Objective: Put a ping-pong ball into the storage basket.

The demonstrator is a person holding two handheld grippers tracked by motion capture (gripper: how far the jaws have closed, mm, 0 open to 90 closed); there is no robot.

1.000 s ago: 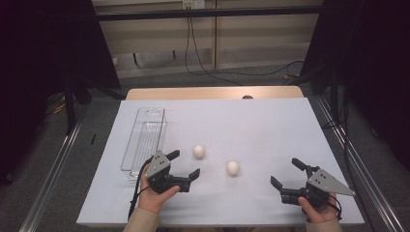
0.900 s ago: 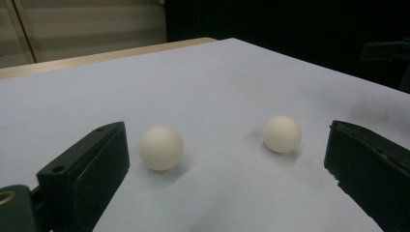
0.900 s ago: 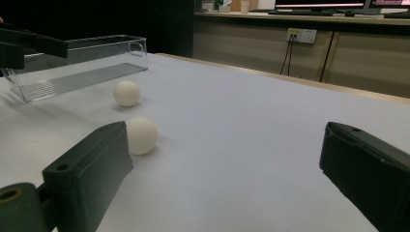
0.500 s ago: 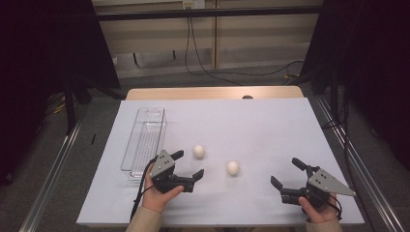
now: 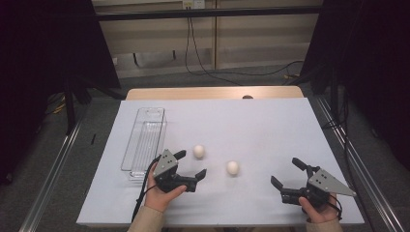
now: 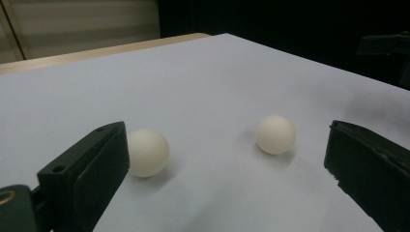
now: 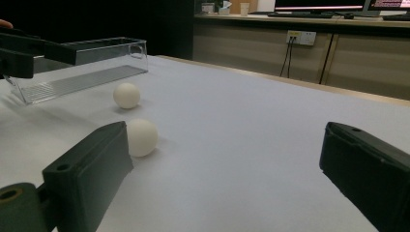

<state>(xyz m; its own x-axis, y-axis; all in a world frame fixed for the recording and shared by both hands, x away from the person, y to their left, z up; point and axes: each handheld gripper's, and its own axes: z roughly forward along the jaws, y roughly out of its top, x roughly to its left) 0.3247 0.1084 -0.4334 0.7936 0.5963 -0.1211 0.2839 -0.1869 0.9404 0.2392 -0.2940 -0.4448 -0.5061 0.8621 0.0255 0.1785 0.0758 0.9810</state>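
Eggs (image 5: pixel 198 151) and (image 5: pixel 232 167) lie apart on the white sheet (image 5: pixel 251 125).
Long axes unclear; left gripper (image 5: pixel 191 164) and right gripper (image 5: pixel 286 173) both gape empty.

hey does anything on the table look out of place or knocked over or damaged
Nothing stands out. Two white balls sit loose on the white sheet, whole and unmarked. The clear tray lies flat at the left. Left gripper and right gripper are open and empty.

Two white balls (image 5: pixel 198 151) (image 5: pixel 232 167): smooth, matt. Table sheet (image 5: pixel 251 125): matt white paper. Tray (image 5: pixel 145 140): clear glossy plastic.
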